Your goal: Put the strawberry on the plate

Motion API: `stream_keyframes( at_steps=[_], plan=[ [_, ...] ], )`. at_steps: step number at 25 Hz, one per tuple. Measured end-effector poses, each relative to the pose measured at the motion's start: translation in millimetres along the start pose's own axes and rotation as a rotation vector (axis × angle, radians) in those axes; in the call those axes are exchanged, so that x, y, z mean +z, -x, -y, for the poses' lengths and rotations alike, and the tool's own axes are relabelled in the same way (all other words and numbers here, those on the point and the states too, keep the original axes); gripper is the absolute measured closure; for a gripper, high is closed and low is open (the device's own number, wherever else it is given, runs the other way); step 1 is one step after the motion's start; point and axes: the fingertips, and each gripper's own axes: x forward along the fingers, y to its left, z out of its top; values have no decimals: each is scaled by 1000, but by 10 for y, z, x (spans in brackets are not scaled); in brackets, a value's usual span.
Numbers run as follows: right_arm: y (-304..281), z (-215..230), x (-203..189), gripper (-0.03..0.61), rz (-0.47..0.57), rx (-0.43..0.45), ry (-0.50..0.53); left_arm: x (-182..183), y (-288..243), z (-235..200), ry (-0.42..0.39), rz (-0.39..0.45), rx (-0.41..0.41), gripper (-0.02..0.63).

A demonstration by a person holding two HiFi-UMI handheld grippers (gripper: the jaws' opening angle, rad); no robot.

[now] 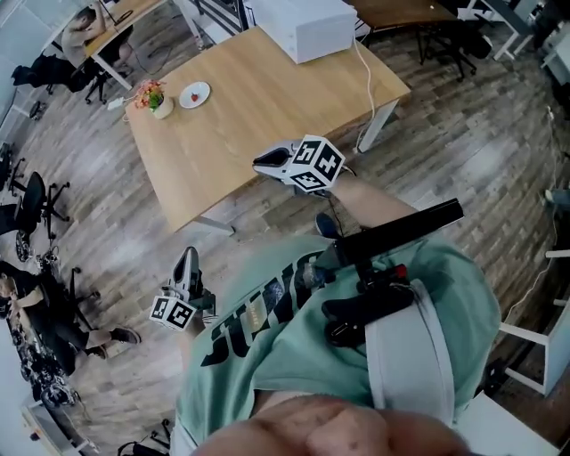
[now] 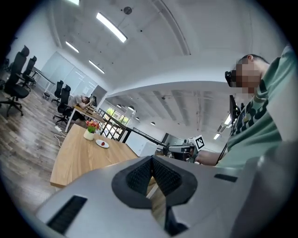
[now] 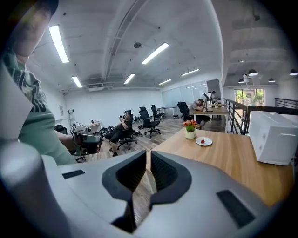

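A small red strawberry (image 1: 195,95) lies on a white plate (image 1: 205,88) at the far left corner of the wooden table (image 1: 267,107). Both gripper views show them far off: strawberry (image 2: 102,143) on the plate (image 2: 104,146), and strawberry (image 3: 202,141) on the plate (image 3: 207,142). My left gripper (image 1: 186,254) hangs low by my hip over the floor, jaws together and empty. My right gripper (image 1: 256,163) is held at the table's near edge, well short of the plate, jaws nearly touching with nothing between them. In their own views, both the left gripper (image 2: 151,160) and the right gripper (image 3: 148,155) look closed.
A white pot of flowers (image 1: 158,102) stands just left of the plate. A large white box (image 1: 307,27) with a cable sits at the table's far end. Office chairs (image 1: 36,200) and seated people are to the left, on wood flooring.
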Motion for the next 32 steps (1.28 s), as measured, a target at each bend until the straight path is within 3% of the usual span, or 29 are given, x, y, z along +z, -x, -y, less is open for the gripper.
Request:
stream_keyframes(
  at_steps=[7,13,19,23,32],
  plan=[
    [352,-190,71,540,-16,-72,28,-49,-29,223,20,63,-101,612],
    [742,-90,86,540,16,-99,31,-90,-241,512,-9,33,-134,612],
    [1402,275,-167,540,60,-90,18,-192,-718,1001,-51,30,-109,612],
    [1934,659,-389,540,64,-79,18,-367,-1266,1526,-28,41,-101,612],
    [2596,1321,-915,540,85,-36,-64,-668,-2191,2293,-39,-43,-105,612]
  ],
)
